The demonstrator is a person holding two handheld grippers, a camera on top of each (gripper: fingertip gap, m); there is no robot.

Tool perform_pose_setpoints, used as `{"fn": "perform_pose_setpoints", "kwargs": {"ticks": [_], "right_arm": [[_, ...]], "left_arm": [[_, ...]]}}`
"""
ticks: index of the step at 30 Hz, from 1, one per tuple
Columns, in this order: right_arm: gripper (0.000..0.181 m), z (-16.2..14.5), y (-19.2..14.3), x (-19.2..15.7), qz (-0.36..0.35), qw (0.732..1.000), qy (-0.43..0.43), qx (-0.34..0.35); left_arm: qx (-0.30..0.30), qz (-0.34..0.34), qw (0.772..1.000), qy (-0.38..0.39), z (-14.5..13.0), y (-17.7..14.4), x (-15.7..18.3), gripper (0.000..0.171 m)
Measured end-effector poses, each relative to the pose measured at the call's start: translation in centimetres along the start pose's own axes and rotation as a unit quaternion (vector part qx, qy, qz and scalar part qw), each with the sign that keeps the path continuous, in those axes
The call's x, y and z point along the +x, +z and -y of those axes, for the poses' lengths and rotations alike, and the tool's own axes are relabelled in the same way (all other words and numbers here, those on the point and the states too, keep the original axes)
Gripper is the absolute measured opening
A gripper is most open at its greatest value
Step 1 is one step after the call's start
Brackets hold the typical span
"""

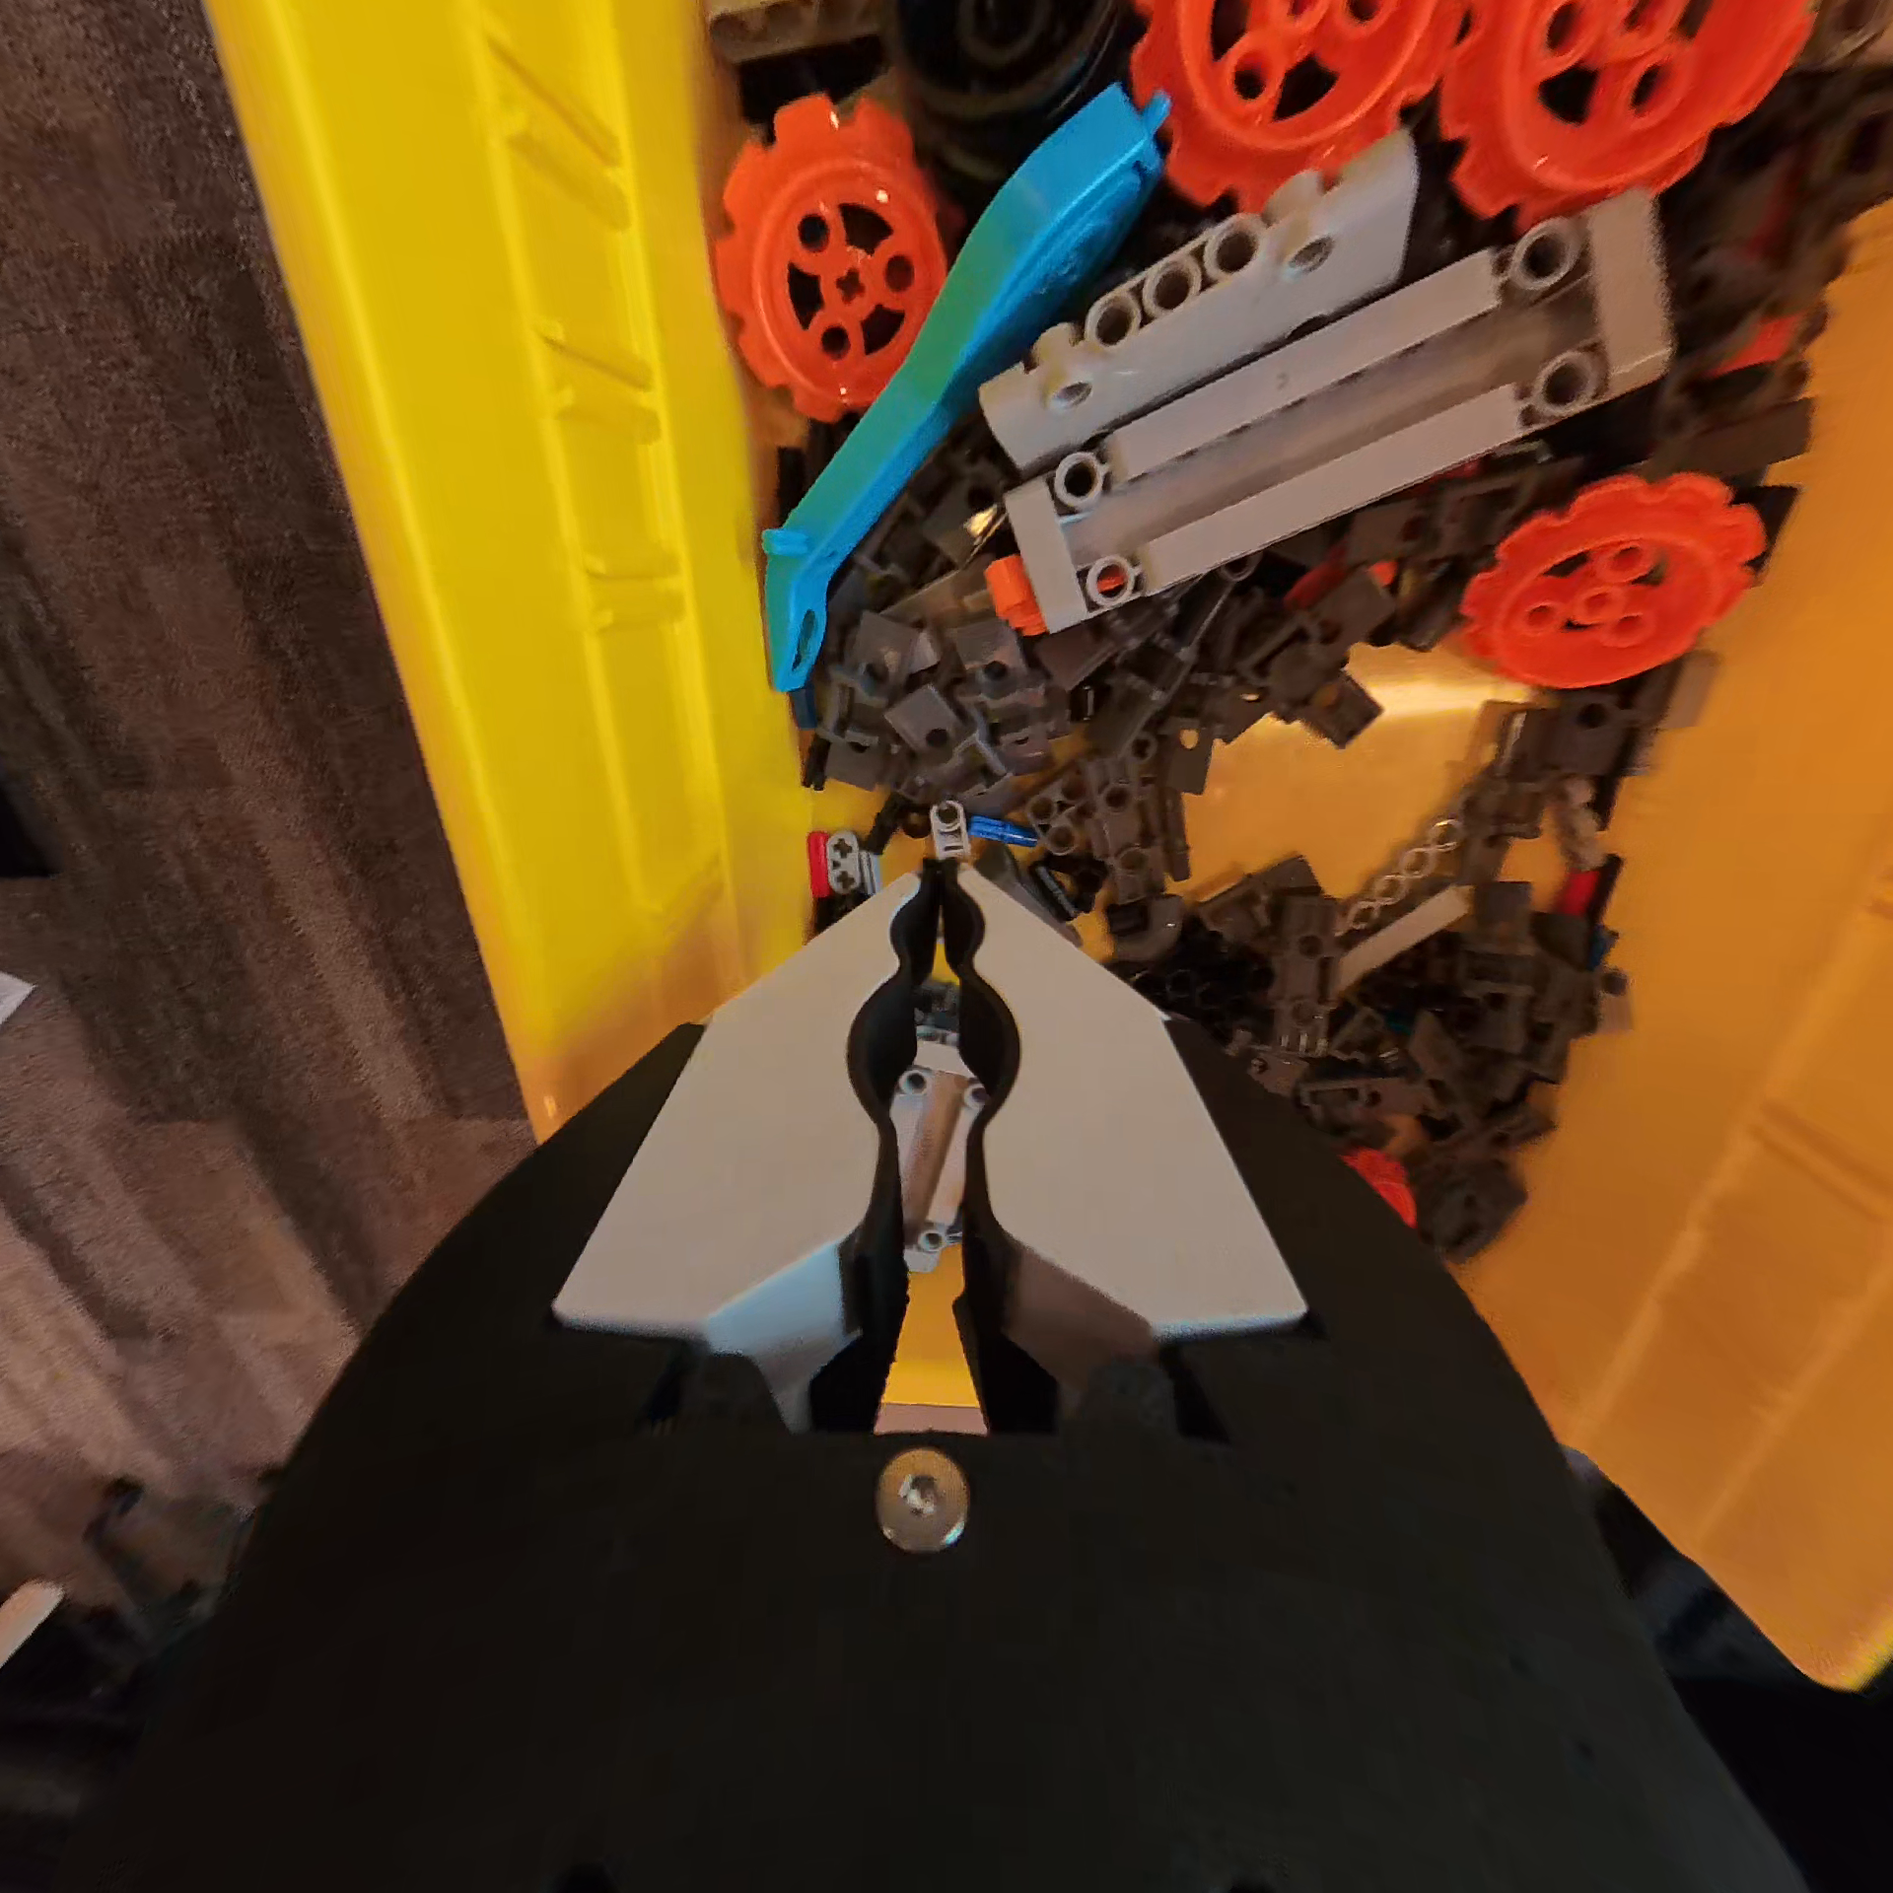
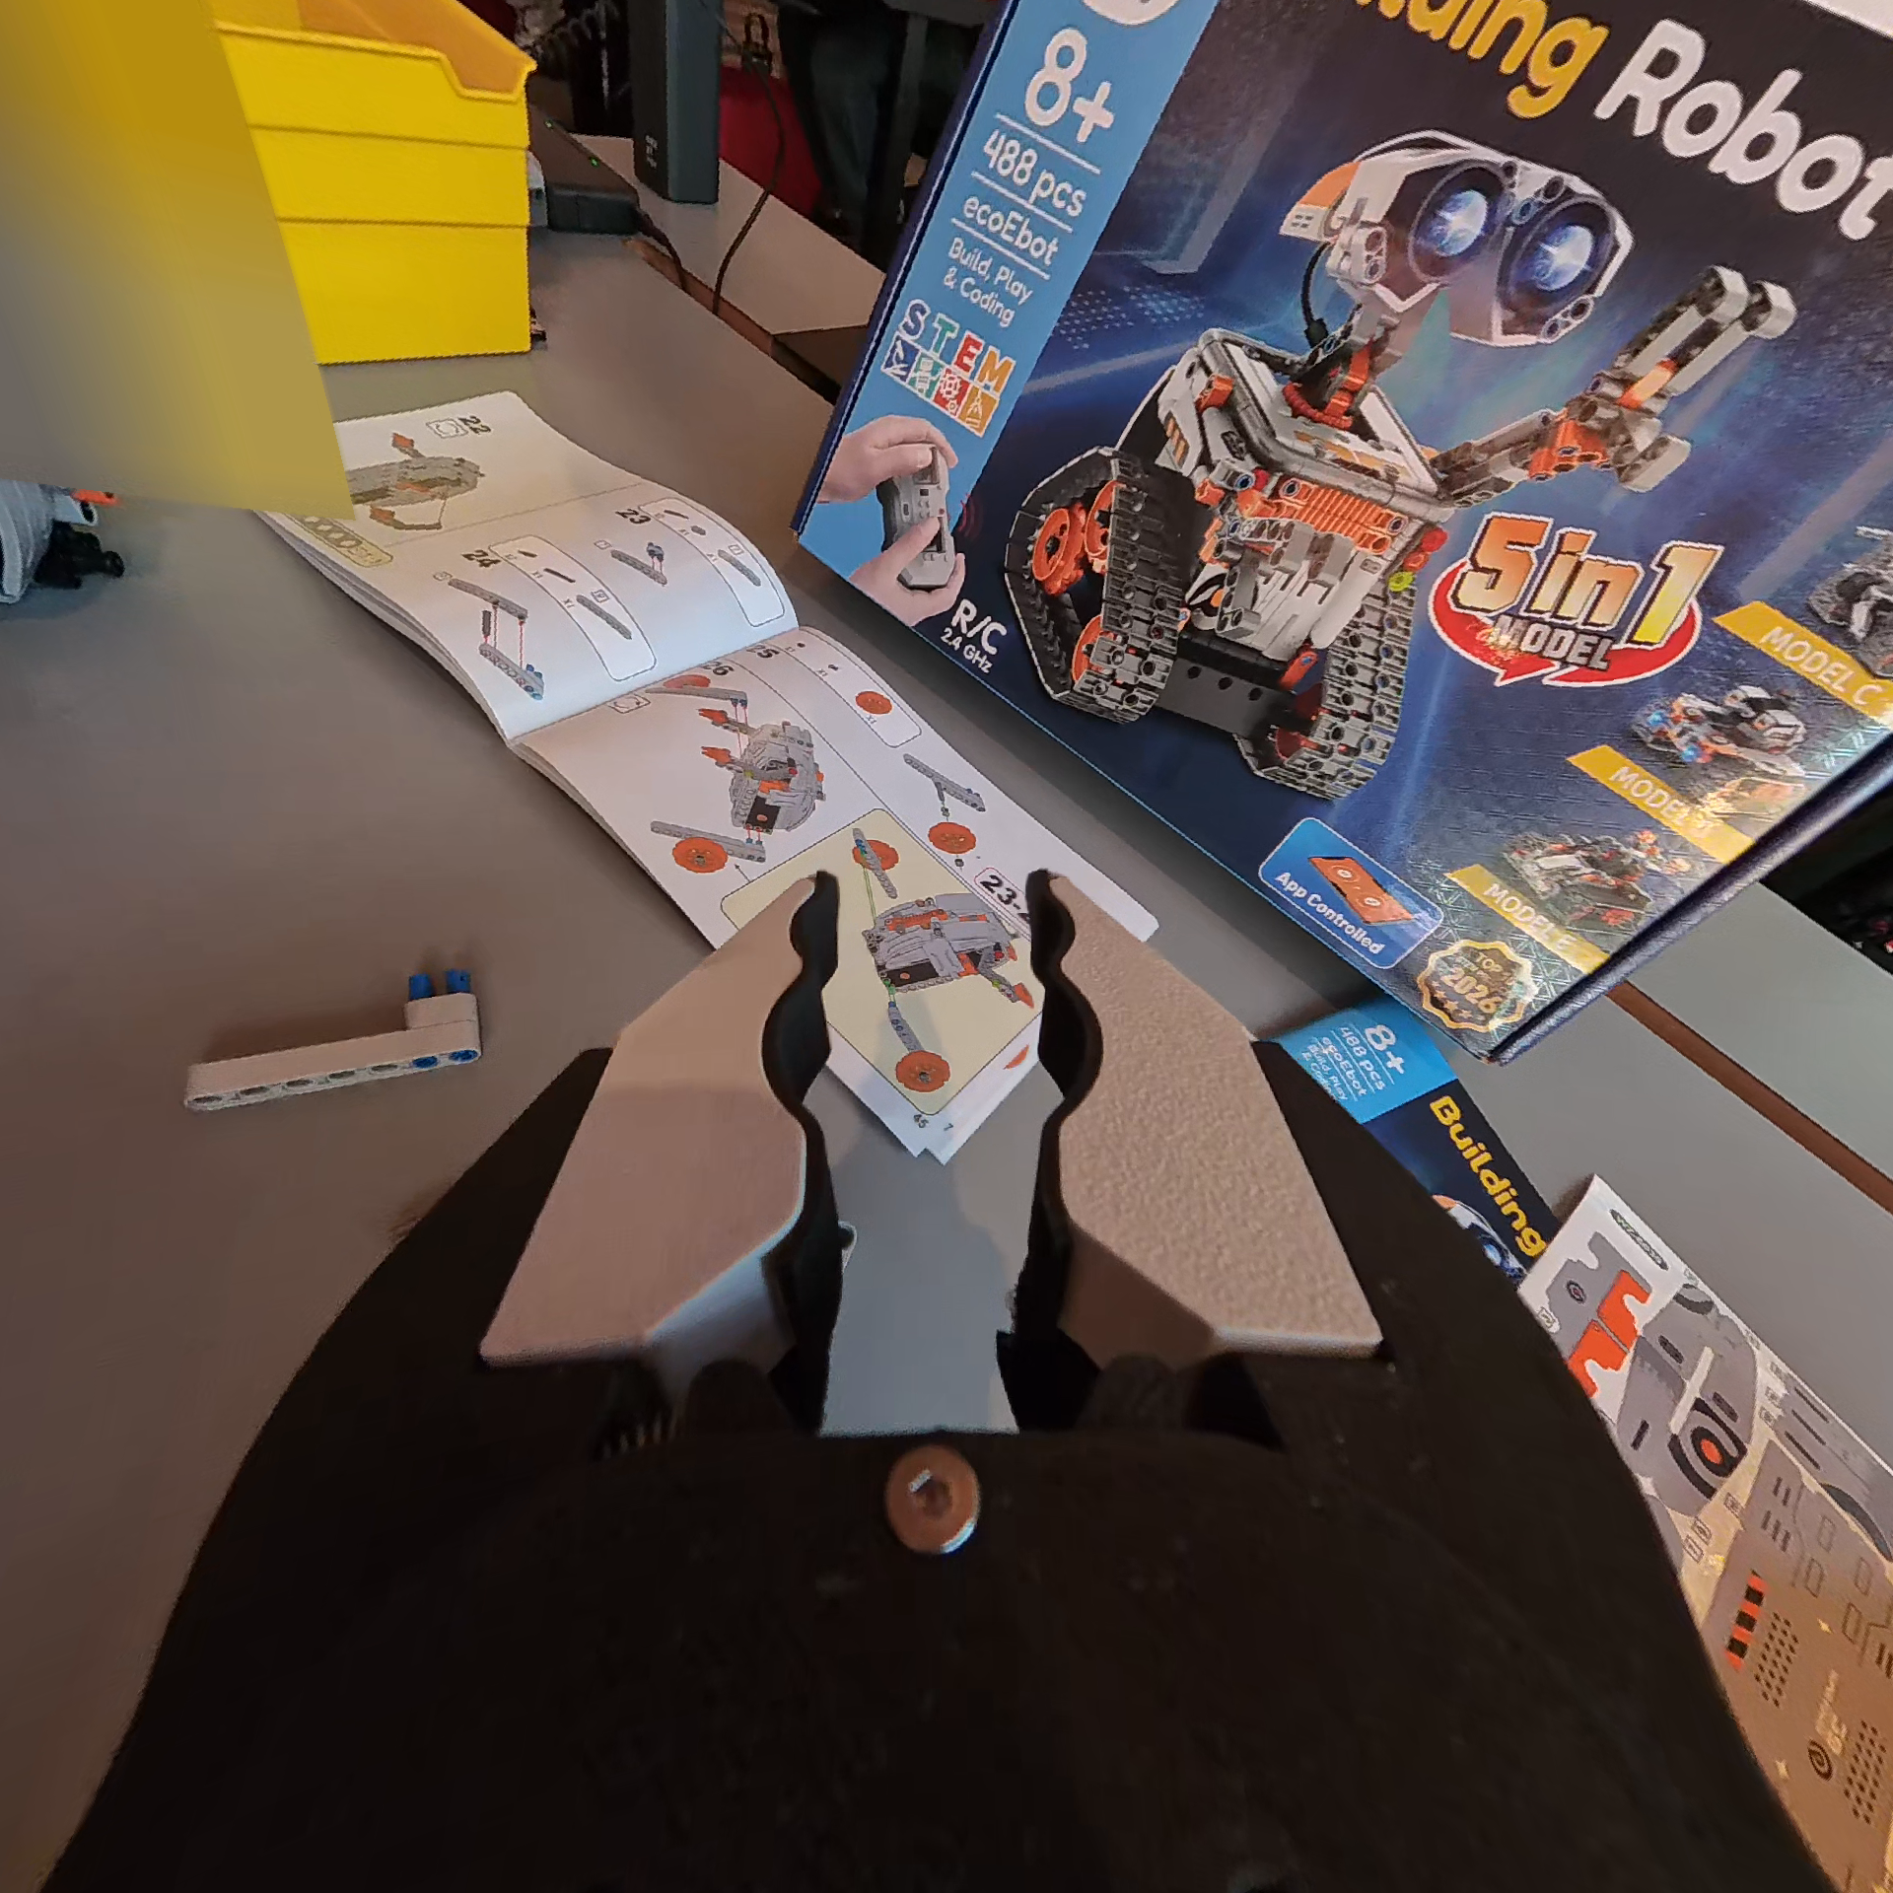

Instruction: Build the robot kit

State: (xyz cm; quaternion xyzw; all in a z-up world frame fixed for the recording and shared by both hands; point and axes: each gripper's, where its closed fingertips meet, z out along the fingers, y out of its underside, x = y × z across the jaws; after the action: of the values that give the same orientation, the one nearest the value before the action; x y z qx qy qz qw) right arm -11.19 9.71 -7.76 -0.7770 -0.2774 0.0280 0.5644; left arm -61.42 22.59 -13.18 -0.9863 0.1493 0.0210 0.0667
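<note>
In the left wrist view my left gripper is shut, pinching a small light-grey connector piece with a blue pin at its tips. It hovers over a yellow bin full of building parts: orange gear wheels, a blue lever tool, long grey beams and a pile of small dark pieces. In the right wrist view my right gripper is open and empty above the grey table, over the lower page of an open instruction booklet. A grey L-shaped beam with blue pins lies to its left.
A large printed kit box leans at the right. Stacked yellow bins stand at the back left. A sticker sheet and a smaller printed box lie at the right. A part-built grey model shows at the left edge. My right fingertips sit around 50 cm from my left ones.
</note>
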Motion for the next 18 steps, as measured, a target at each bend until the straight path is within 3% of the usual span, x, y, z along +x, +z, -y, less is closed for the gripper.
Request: {"fn": "perform_pose_setpoints", "kwargs": {"ticks": [4,7,10,18], "right_arm": [[0.036,0.0,0.1,-0.4,0.004,1.0,-0.012,-0.005],[0.036,0.1,0.1,-0.8,0.009,1.0,-0.018,-0.006],[0.036,0.0,0.2,-1.1,0.014,1.0,-0.022,-0.011],[0.036,-0.3,0.3,-1.8,0.026,0.999,-0.037,-0.025]], "left_arm": [[-0.031,0.025,0.999,0.035,-0.5,1.2,-0.3,0.0],[-0.063,0.07,0.993,0.078,-1.0,2.0,-1.3,0.012],[-0.08,0.1,0.986,0.109,-1.3,2.6,-2.1,0.005],[-0.053,0.051,0.991,0.11,-0.6,3.1,-1.1,0.002]]}}
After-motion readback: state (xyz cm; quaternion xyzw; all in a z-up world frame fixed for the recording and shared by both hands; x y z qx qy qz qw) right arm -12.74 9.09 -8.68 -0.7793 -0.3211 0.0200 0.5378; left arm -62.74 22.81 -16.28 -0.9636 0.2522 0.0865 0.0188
